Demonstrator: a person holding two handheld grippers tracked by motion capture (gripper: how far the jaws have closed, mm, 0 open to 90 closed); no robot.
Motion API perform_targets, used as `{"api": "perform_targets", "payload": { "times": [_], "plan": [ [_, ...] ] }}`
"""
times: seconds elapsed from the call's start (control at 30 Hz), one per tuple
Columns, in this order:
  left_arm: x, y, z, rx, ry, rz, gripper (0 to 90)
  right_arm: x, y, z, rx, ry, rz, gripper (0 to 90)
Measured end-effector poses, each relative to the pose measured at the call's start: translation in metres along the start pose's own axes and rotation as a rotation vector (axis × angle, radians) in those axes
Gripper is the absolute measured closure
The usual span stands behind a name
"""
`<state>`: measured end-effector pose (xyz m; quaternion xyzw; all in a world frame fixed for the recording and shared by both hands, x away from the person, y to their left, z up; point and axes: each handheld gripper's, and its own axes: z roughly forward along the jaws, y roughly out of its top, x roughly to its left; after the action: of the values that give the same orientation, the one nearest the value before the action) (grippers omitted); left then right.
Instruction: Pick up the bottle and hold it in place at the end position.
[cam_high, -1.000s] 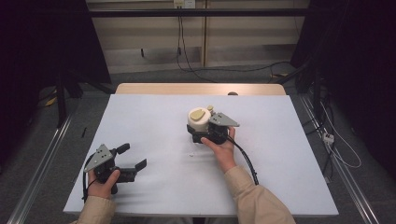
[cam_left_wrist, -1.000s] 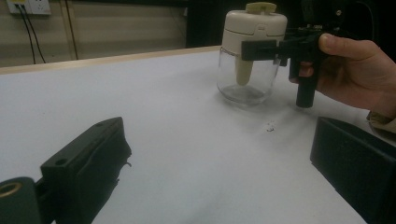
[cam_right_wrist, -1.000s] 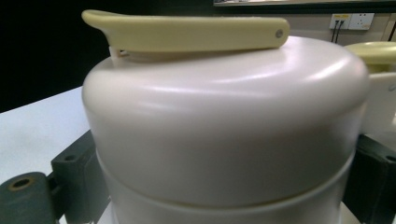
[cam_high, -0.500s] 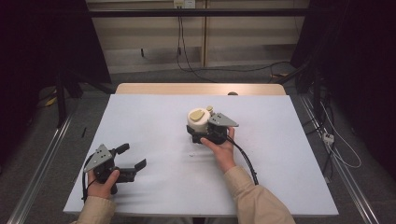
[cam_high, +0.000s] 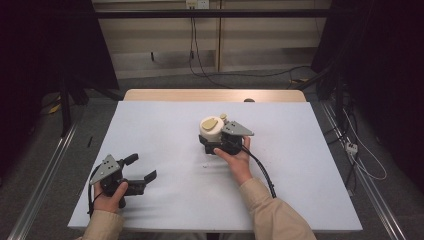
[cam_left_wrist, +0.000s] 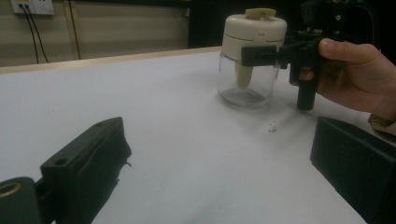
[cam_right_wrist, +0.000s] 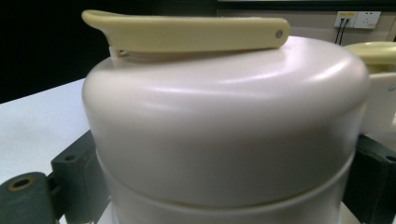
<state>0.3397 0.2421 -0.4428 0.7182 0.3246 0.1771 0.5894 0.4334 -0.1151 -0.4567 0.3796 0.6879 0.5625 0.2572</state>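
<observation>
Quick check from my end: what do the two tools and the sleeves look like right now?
Both tools are black, each with two blocky jaws and a grey three-cornered plate on top. The left tool and the right tool each trail a black cable. A round screw hole marks the jaw tips in both gripper views. The sleeves are beige, reaching to the wrists.

Both of the person's arms are in tan sleeves (cam_high: 272, 212) with soft, creased cuffs. Each hand carries chunky black tongs: the left tongs (cam_high: 141, 167) and the right tongs (cam_high: 214, 140) each wear a grey three-cornered plate on top. A black cable (cam_high: 263, 170) curls back from the right tongs. Close up, the blocky jaws show round screw holes.
</observation>
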Motion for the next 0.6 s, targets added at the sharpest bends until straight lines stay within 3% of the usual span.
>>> {"api": "perform_targets", "payload": {
  "times": [0.1, 0.2, 0.6],
  "plan": [
    [-0.0003, 0.0, 0.0007, 0.0, -0.002, 0.001, 3.4, 0.0002, -0.0006, 0.0005, 0.016, -0.002, -0.02, 7.0],
    [-0.0005, -0.0001, 0.001, -0.001, -0.004, 0.004, 3.4, -0.0022, -0.0012, 0.0007, 0.016, 0.001, 0.0, 7.0],
    [0.0016, -0.0013, 0.0057, 0.009, 0.0, 0.001, 3.4, -0.0036, -0.0012, 0.0027, 0.01, 0.009, -0.005, 7.0]
  ]
}}
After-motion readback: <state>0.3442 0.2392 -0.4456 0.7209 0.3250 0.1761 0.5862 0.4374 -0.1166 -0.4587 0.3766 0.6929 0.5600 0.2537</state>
